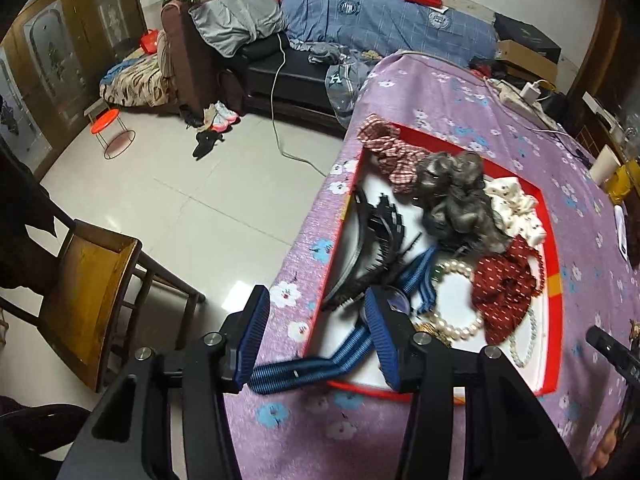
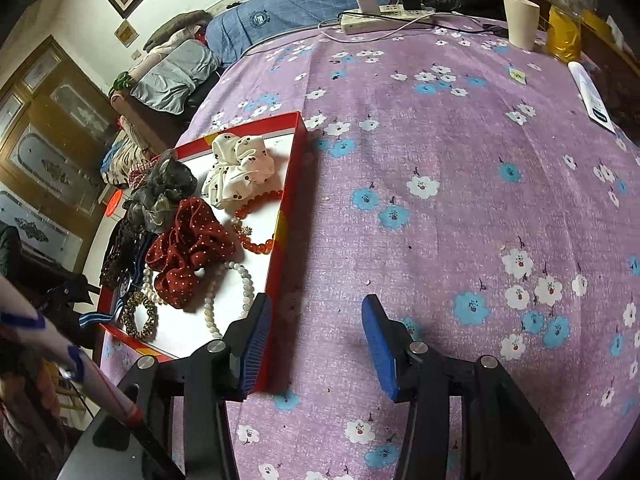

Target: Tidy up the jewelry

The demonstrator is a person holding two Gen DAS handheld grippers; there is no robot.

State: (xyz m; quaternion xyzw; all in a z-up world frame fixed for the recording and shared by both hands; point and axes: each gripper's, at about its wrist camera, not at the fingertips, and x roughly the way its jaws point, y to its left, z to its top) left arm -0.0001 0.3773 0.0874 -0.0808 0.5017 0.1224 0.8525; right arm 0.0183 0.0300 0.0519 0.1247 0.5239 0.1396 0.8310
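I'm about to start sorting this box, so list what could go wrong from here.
1. The blue striped strap hangs over the red box rim between the left tongs; pulling it may drag the black combs out.
2. The pearl necklace lies under the red dotted scrunchie, so lifting either could snag both.
3. The right tongs straddle the box's wall; closing there might tip or shove the box.

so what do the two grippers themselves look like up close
Both match: the left gripper and right gripper have black angular linkage arms with round silver pivot bolts, ending in two flat fingers faced with ribbed blue pads. A pale sleeve with blue and red markings shows at the right view's edge.
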